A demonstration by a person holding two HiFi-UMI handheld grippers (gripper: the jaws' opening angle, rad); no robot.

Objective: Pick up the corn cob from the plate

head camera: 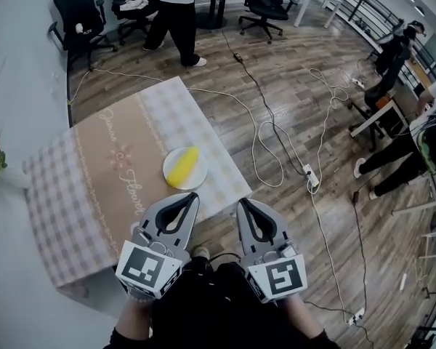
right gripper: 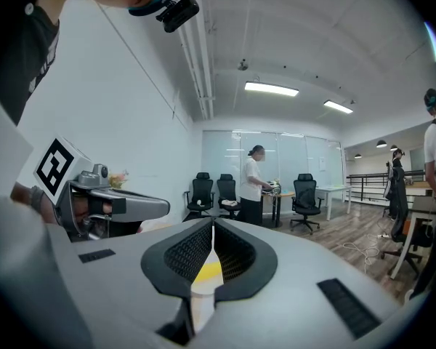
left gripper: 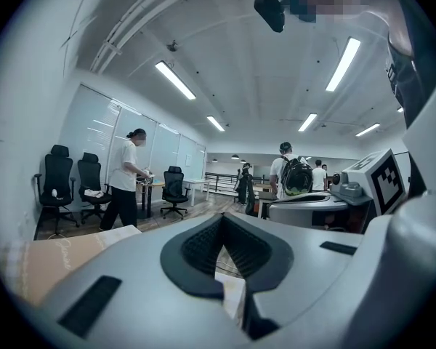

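The corn cob (head camera: 183,167) is lying slantwise on a white plate (head camera: 197,177) just left of the middle of the head view. The plate is sitting near the lower right edge of the cloth-covered counter (head camera: 94,180). In the right gripper view a yellow patch, probably the cob (right gripper: 208,271), is showing through the gap behind the pads, though it is blurred there.

Both claws are hanging below the plate in the head view, off the counter and well apart from the cob. The left claw (head camera: 190,197) is clenched, tips meeting with nothing between them, and the right claw (head camera: 242,203) is likewise closed on nothing.

The main risk is arriving like this. A clenched claw reaching the cob would be shoving it rather than straddling it, and a rounded cob is likely to be rolling off the plate. Pushing low could also be sliding the plate itself, and with the edge so near, it could be going over onto the floor. Closing near the tapered end would probably be squeezing the cob out sideways. The two claws are riding just beside each other, so one could be knocking the other on the way in.
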